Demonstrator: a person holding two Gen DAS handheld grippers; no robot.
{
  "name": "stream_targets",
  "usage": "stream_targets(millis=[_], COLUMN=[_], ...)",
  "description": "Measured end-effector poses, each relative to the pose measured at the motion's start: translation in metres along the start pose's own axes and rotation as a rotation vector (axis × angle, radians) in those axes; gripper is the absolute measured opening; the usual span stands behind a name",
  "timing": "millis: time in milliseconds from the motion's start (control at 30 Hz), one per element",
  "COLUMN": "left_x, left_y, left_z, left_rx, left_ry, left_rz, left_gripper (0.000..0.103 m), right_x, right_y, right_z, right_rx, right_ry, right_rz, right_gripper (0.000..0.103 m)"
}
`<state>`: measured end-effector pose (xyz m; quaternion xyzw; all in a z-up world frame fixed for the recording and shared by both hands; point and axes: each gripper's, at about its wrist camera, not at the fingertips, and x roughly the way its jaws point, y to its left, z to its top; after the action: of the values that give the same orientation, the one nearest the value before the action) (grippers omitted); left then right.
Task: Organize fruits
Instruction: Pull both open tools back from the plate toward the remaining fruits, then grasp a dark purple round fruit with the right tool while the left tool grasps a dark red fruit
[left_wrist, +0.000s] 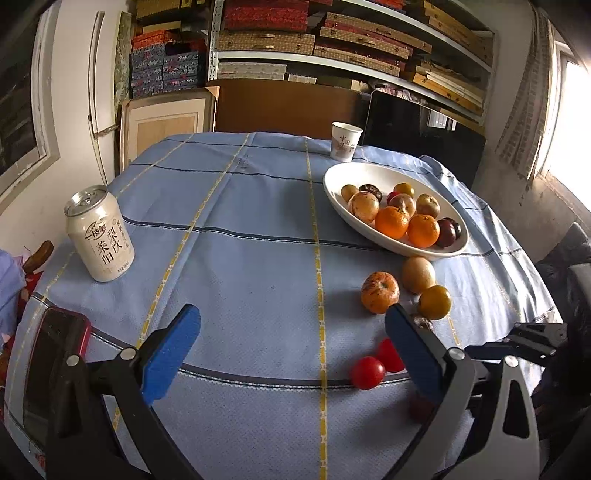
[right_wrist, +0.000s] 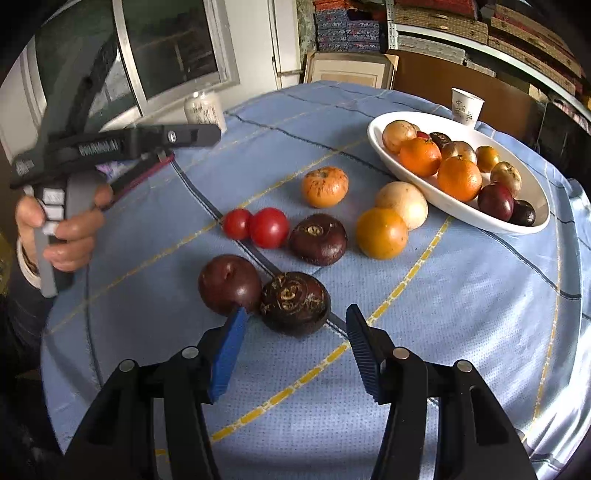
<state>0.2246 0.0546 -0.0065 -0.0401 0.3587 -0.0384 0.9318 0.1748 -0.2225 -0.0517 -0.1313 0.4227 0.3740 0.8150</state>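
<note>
If the wide-open, empty right tongs (right_wrist: 295, 347) bump it, the round dark brown fruit (right_wrist: 294, 302) may roll; the left tongs (left_wrist: 291, 350) are open and empty too.

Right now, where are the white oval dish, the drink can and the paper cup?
white oval dish (right_wrist: 458, 210): right wrist view, near rim.
drink can (left_wrist: 101, 240): left wrist view, label middle.
paper cup (left_wrist: 345, 142): left wrist view, side wall.

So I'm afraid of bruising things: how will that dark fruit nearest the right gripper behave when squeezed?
The dark fruit looks round and glossy, so it may slip or roll toward the purple fruit touching it. Its rough crown suggests a firm rind.
</note>
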Motion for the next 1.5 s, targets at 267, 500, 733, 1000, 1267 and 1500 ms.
stream_targets(millis=[267,500,733,1000,1267,1500], left_x=[-0.009,-0.008,-0.017,-0.004,0.01,0.013], left_y=[-0.01,-0.016,-0.049,-0.09,-0.095,-0.097], left_z=[-0.003,-0.005,-0.022,-0.053,-0.057,-0.057], left_rx=[0.049,0.083,0.265,0.467,0.498,0.516], left_ry=[-0.036,-0.033,0.019,0.108,0.121,0.125], left_rz=[0.012,0.019,-0.26,-0.279,-0.222,-0.2], left_gripper=[0.098,0.098,0.097,0.046,0.043,0.041], right_x=[0.013,0.013,-0.006,-0.004,-0.007,-0.007], right_y=[0.013,0.008,-0.038,-0.048,-0.043,-0.042], right_z=[0.002,0.004,0.009,0.009,0.008,0.008], right_rx=[-0.047,-0.014,0.21,0.249,0.235,0.234], right_ry=[-0.002,-0.006,-0.085,-0.073,-0.078,-0.077], right_rz=[-0.048,-0.05,-0.052,-0.065,-0.06,-0.066], right_gripper=[0.052,0.044,0.044,0.044,0.044,0.044])
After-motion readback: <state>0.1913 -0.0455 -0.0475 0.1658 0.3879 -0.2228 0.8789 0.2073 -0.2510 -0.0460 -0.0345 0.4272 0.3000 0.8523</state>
